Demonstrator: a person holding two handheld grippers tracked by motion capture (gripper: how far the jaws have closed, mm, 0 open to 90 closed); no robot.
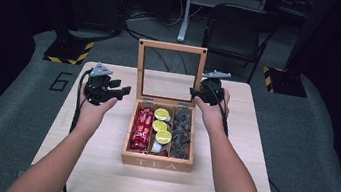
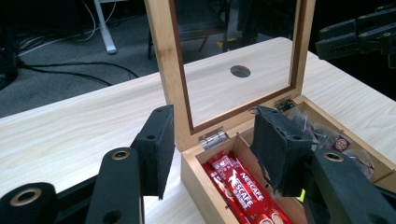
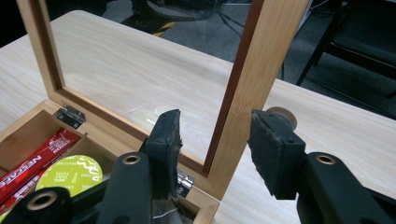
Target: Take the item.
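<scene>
1. Here, the light wooden tea box (image 1: 156, 163) marked "TEA" sits at the centre of the high view, holding red coffee sticks (image 1: 142, 129).
2. Its glass-paned lid (image 1: 169, 73) stands upright.
3. The left gripper (image 1: 120, 90) stands parted, straddling the lid's frame without touching.
4. The right gripper (image 1: 195, 93) likewise.

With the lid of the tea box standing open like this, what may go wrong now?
1. The glass-paned lid stands upright on two small hinges. Both hand-held grippers have open jaws on either side of its frame without pressing it, so it might fall shut.
2. The right hand-held gripper straddles the lid's side rail; a sideways pull could strain the hinges or shift the tea box.
3. The left hand-held gripper sits close above the Nescafe sticks and could crush them.
</scene>
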